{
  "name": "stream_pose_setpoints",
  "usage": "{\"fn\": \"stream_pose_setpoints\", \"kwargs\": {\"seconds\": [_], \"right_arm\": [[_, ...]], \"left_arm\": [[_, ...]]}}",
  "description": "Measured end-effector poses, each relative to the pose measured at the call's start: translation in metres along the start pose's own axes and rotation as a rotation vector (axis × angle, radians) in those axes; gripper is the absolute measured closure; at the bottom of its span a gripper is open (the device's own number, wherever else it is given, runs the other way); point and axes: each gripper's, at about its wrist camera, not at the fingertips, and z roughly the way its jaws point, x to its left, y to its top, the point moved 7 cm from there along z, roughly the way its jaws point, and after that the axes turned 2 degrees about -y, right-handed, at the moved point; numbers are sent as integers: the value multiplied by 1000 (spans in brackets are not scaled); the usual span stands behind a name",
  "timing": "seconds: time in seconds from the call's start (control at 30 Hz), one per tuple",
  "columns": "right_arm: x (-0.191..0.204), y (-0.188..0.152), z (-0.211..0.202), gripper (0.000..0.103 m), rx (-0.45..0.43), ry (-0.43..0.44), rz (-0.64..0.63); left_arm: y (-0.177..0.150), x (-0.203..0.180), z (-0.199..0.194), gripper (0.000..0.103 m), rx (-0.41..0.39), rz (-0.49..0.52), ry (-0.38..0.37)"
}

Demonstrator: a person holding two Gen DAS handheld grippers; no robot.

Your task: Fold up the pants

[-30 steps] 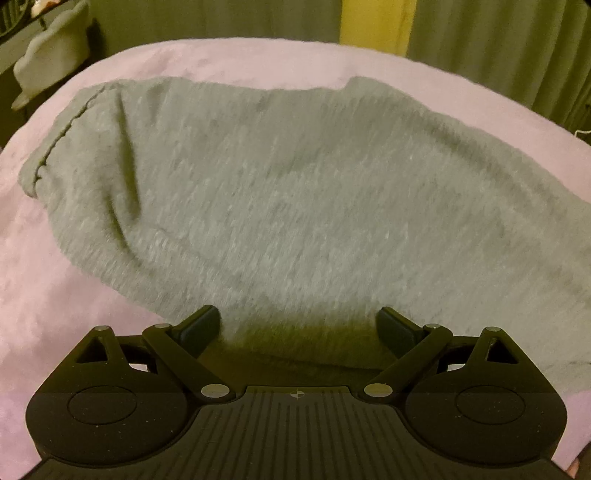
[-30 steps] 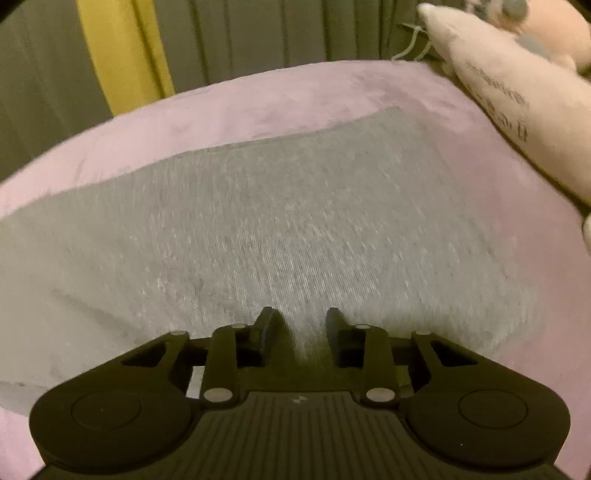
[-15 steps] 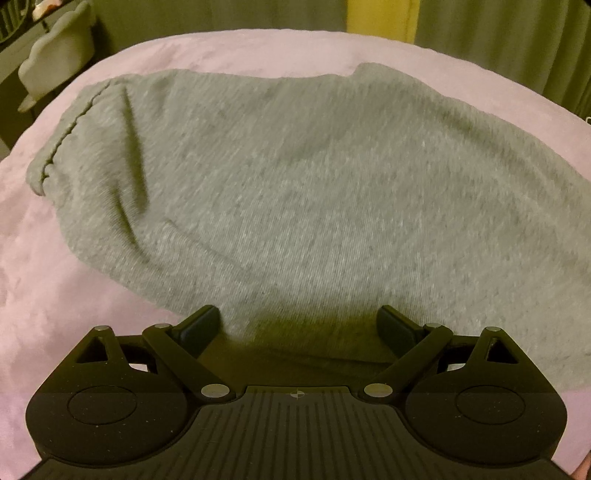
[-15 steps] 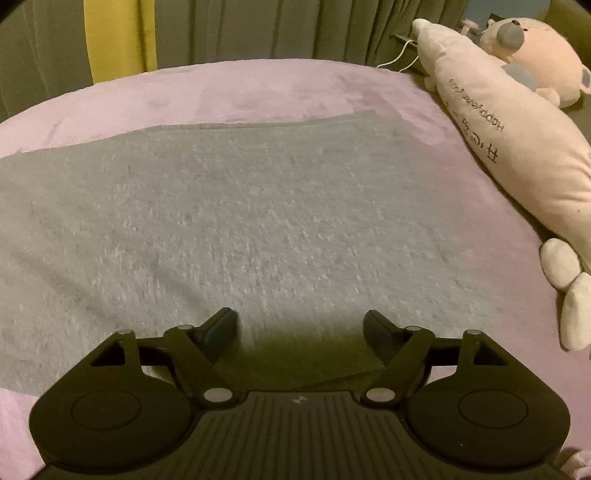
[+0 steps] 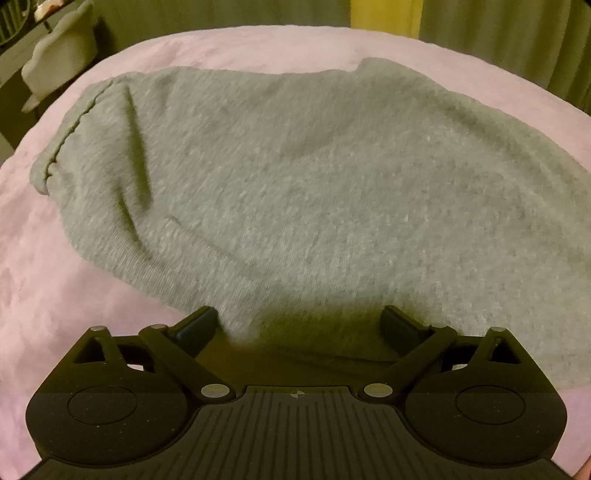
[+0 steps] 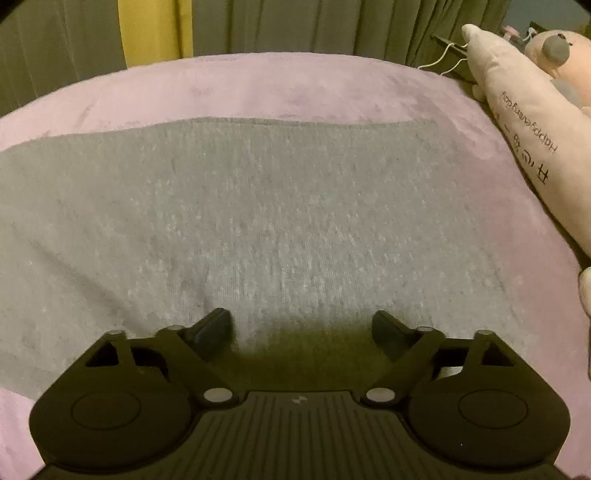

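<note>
The pants are spread flat on the bed, their long axis run from 9 to 3 o'clock, lying at 12 o'clock from both grippers. The left gripper is released at the near hem; the right gripper, just opened, is empty over the cloth. Neither is clearly nearer. The near edge is hidden under both grippers, and the number of layers cannot be made out.

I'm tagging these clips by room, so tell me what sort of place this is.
Most likely a bedroom. The grey pants lie spread on a soft pink blanket that looks like a bed cover, a long plush pillow lies along its edge, and curtains hang close behind.
</note>
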Motion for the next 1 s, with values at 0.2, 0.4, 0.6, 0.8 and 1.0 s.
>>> {"fn": "stream_pose_setpoints", "kwargs": {"seconds": [0.2,0.4,0.6,0.8,1.0], "right_arm": [[-5,-9,-9,7,67,29,-25],[16,10,-24,7,-26,83,5],[69,21,-9,5,-16,103,-96],[104,4,-13,5,45,68,-286],[80,-12,-29,4,62,203,-152]], "left_arm": [[1,4,-2,4,-16,-28,-21],[2,7,-5,4,-24,-47,-31],[4,9,-7,4,-35,-76,-44],[6,10,-6,4,-43,-97,-63],[6,9,-7,4,-48,-95,-66]]}}
